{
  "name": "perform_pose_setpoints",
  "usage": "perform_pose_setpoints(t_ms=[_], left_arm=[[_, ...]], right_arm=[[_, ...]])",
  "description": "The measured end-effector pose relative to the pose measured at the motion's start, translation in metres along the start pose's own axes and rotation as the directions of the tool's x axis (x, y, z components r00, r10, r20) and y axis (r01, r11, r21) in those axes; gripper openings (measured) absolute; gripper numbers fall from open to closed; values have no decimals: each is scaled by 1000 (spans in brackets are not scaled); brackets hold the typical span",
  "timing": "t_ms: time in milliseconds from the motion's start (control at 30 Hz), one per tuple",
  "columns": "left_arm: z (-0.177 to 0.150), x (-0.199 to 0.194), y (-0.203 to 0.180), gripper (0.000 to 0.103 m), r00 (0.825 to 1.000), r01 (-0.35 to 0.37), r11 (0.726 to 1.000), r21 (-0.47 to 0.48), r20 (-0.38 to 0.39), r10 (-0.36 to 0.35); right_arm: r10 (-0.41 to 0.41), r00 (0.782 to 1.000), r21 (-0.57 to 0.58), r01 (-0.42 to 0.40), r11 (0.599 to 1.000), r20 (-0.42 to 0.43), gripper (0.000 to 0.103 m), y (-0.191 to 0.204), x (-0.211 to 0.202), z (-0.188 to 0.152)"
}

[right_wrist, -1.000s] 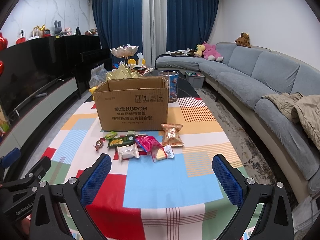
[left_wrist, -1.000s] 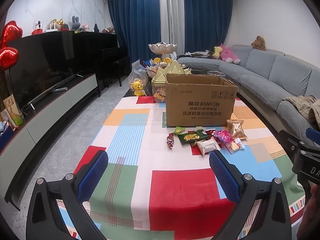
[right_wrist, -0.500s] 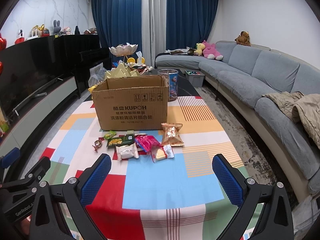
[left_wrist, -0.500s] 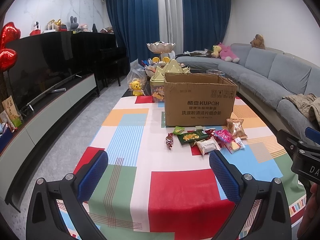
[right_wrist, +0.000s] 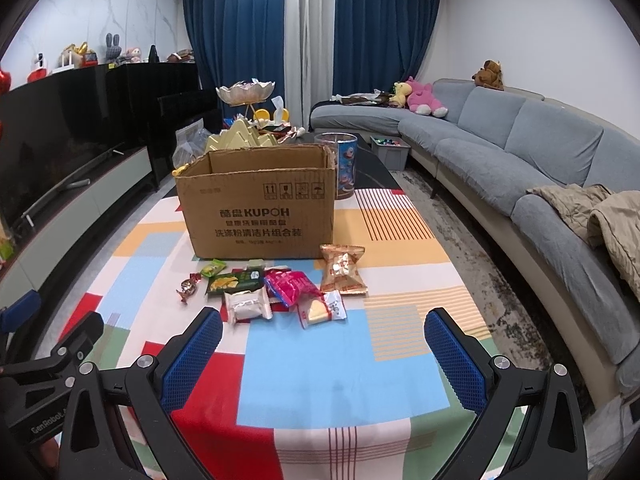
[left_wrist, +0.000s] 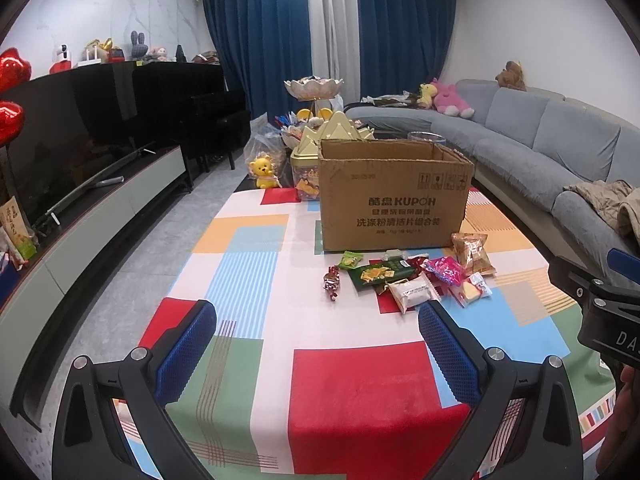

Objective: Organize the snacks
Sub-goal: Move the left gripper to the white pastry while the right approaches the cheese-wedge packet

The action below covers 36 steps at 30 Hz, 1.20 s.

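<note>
An open brown cardboard box stands mid-table on a colourful checked cloth. In front of it lie several small snack packets: a gold bag, a pink packet, a white packet, a dark green packet, a red-wrapped candy. My left gripper is open above the near end of the cloth, holding nothing. My right gripper is also open and empty, a little short of the packets.
A glass jar and gold-lidded containers stand behind the box. A grey sofa runs along the right. A dark TV unit lines the left. The table's near edge lies under both grippers.
Both grippers have crept slightly forward toward the box and snacks. Their jaws stay open and nothing on the table has moved.
</note>
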State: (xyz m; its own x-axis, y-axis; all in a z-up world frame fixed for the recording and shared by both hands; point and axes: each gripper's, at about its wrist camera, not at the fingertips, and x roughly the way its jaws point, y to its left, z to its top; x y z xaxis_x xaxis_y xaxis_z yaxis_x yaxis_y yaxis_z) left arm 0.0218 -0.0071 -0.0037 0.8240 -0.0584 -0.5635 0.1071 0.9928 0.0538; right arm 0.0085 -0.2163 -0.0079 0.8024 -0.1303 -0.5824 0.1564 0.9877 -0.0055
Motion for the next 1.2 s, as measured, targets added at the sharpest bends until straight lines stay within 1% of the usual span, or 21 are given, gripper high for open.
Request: perform_pose_setpoints(t_ms=[233,667,933,1200], left_arm=[[5,17,-10,103,1000,18,1000,25,-9,-18],[9,65,-44,103,994,81,993,86,-78,-75],[7,98,-63,103,984,135,982,130,-130,-118],[4,131,-76,103,972,174,971,163,-184,-143]], right_arm=[[-10,1000,-14,10,1000,-21,102,-2,17,3],[-18,995,-21,16,1000,-96,102,-16,61,8],[-13,988,-41,7,999,-154,102,-20,94,8],[-5,977,-62,-9,998,-215,102,-20,127,5]])
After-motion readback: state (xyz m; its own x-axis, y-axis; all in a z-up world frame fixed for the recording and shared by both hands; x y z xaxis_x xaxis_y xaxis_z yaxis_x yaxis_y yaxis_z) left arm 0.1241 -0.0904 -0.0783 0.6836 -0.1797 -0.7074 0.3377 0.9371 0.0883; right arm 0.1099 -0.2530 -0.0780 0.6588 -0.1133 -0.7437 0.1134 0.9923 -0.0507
